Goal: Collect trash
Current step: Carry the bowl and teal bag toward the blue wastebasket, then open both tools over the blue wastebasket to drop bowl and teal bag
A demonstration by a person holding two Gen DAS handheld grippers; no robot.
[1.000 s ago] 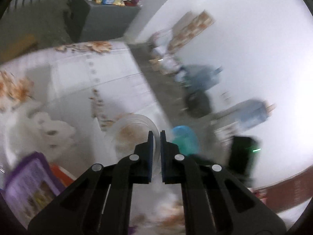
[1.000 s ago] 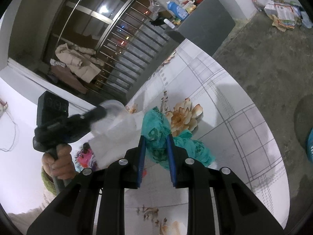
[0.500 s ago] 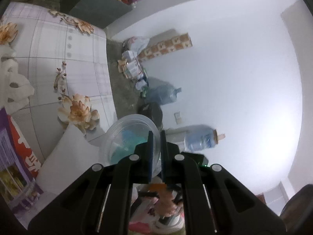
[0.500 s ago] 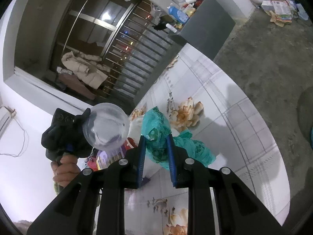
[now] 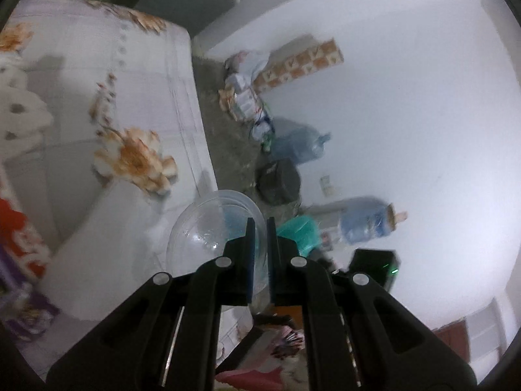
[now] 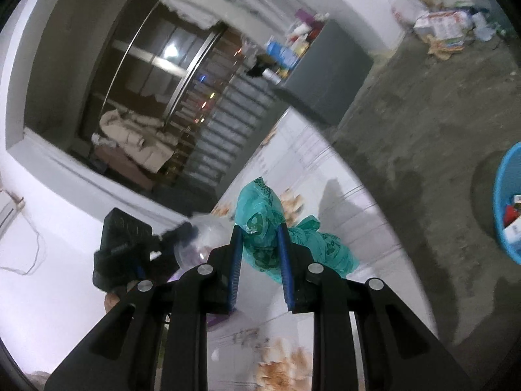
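left gripper [image 5: 259, 224]: jaws were nearly together, pinching the rim of a clear plastic cup [image 5: 211, 228]; seen from the right wrist view as a dark body [image 6: 130, 251] held up beside the right gripper, the cup [image 6: 198, 238] at its tip.
right gripper [image 6: 259, 228]: fingers were clenched on a teal plastic bag [image 6: 260, 215], which bulged up between the blue pads [image 6: 236, 251] and trailed down to the right.
cup: lifted off the table, tilted so its mouth faced the left wrist camera; a bluish tint showed through its wall, perhaps the bag or the bin behind it, too blurred to tell.
teal bag from the left view: a corner [image 5: 299, 231] showed just right of the left fingers.
table [image 5: 81, 81]: covered with a white cloth printed with orange flowers [image 5: 136, 159]; a white sheet [image 5: 107, 244] lay on it near the cup.
blue bin [image 6: 508, 205]: stood on the concrete floor [image 6: 423, 114] well apart from the table, with scraps inside.
background: a grey cabinet [image 6: 322, 75] with bottles on top, water jugs [image 5: 368, 224] by the white wall.
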